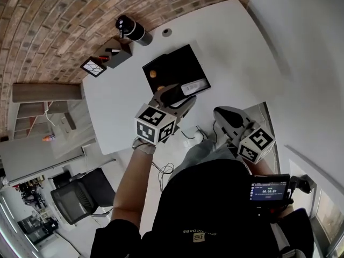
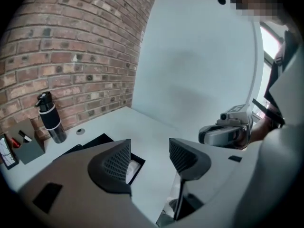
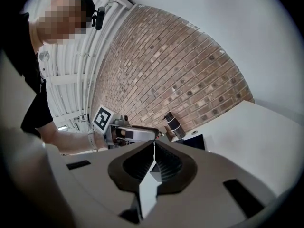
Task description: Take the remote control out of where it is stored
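Note:
A shallow black tray point(image 1: 177, 63) lies on the white table point(image 1: 123, 106). In its near right corner is the white remote control point(image 1: 194, 86), and a small orange item point(image 1: 153, 74) sits at its left. My left gripper point(image 1: 180, 97) hovers just over the tray's near edge. Its jaws are open with nothing between them. In the left gripper view point(image 2: 149, 153) the remote point(image 2: 132, 169) shows behind the left jaw, inside the tray point(image 2: 95, 141). My right gripper point(image 1: 226, 114) hangs off the table's near right edge, and its jaws are shut and empty point(image 3: 153, 148).
A black bottle point(image 1: 130, 29), a grey pen holder point(image 1: 115, 52) and a small framed card point(image 1: 93, 67) stand at the table's far left by the brick wall. A cable grommet point(image 1: 167, 32) lies beyond the tray. Cables point(image 1: 193, 133) hang below the near edge. An office chair point(image 1: 80, 195) stands at lower left.

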Available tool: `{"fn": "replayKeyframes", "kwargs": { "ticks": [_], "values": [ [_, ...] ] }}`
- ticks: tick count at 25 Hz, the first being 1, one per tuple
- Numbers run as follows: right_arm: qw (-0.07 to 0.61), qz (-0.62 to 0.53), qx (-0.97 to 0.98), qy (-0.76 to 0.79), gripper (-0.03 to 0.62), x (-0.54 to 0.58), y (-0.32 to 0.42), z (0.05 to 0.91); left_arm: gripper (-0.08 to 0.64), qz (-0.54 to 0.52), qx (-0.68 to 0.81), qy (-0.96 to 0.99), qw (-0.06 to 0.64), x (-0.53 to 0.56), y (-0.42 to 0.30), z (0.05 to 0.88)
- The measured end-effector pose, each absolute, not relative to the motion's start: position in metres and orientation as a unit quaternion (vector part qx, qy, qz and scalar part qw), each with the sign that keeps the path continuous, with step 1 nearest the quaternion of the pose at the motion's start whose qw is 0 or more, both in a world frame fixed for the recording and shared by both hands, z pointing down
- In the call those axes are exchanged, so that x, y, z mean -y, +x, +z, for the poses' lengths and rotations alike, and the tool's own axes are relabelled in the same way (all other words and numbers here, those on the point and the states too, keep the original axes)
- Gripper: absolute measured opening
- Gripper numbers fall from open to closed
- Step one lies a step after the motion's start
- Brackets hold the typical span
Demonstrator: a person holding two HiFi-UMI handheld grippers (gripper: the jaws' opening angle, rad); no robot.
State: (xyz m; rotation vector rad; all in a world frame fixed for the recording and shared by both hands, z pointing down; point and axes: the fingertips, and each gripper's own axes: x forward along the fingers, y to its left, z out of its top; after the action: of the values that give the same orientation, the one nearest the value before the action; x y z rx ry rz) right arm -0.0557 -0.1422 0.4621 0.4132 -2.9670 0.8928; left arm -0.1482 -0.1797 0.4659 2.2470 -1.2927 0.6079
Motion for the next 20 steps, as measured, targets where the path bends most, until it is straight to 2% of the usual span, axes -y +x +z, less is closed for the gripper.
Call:
{"fn": "replayKeyframes", "kwargs": {
  "ticks": [15,20],
  "values": [
    [0.009,0.319,0.931,0.175,0.006,0.14,-0.038,0.492,0.233,0.408,0.374,0.794,0.251,0.228,-0.16,0.583],
    [0.012,0.327,0.925,0.196,0.006,0.142,-0.032,0.5,0.233,0.449,0.335,0.78,0.279,0.231,-0.162,0.618]
  ]
}}
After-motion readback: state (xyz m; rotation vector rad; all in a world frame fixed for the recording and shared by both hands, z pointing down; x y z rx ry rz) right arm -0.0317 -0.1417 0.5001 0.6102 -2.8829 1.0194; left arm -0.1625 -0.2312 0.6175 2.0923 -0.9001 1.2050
